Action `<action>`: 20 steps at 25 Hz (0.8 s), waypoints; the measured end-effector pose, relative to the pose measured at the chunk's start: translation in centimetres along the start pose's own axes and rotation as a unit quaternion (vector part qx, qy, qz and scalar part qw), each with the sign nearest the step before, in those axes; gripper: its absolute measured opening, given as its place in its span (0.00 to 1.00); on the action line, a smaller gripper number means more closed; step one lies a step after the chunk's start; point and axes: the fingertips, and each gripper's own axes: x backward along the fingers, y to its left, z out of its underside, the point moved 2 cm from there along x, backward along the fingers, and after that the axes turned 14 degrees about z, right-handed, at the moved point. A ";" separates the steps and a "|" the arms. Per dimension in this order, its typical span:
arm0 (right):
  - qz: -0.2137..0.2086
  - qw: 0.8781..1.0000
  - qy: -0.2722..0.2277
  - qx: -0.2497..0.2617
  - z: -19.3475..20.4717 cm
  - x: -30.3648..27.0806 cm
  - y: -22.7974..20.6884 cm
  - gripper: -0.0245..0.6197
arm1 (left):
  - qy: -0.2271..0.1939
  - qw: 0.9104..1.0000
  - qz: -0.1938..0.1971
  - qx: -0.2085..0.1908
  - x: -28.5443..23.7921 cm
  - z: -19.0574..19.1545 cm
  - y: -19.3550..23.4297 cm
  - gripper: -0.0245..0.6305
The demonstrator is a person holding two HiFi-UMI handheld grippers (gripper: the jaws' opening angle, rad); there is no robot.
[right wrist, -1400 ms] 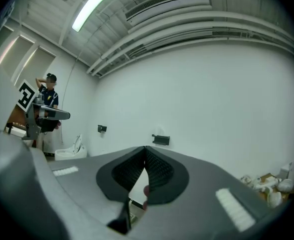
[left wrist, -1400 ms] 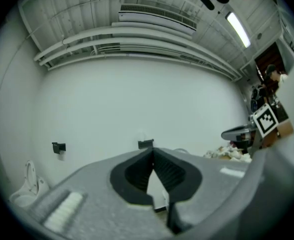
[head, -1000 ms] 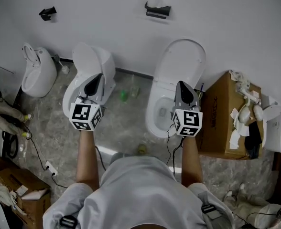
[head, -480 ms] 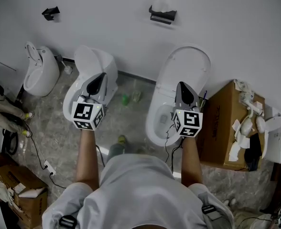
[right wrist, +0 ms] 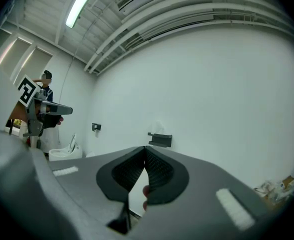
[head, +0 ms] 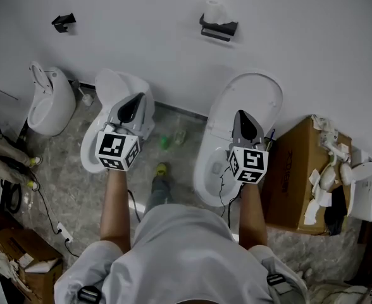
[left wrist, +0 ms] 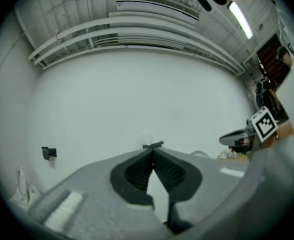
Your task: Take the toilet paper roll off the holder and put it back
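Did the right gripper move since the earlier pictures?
Yes. The right gripper has come forward, toward the wall: the toilet paper holder now sits nearer to its tips in the head view.

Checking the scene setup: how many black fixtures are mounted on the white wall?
2. The holder carrying the toilet paper roll is at the upper centre of the head view. A smaller bare bracket is far to its left. More could lie outside the frame.
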 end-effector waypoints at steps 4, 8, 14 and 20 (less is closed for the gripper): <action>0.013 1.000 -0.002 -0.010 0.1 -3.4 0.4 0.04 | -0.001 1.000 0.010 0.003 -2.6 0.9 2.8 0.04; 0.024 1.000 0.010 -0.005 0.7 -6.9 0.9 0.04 | 0.001 1.000 0.016 0.011 -5.0 2.1 5.9 0.04; 0.037 0.999 0.023 -0.003 1.0 -12.5 1.9 0.04 | 0.002 0.999 0.032 0.019 -9.2 3.3 10.8 0.04; 0.051 0.998 0.033 0.000 0.3 -18.5 3.3 0.04 | 0.009 0.998 0.055 0.027 -13.5 4.1 16.4 0.04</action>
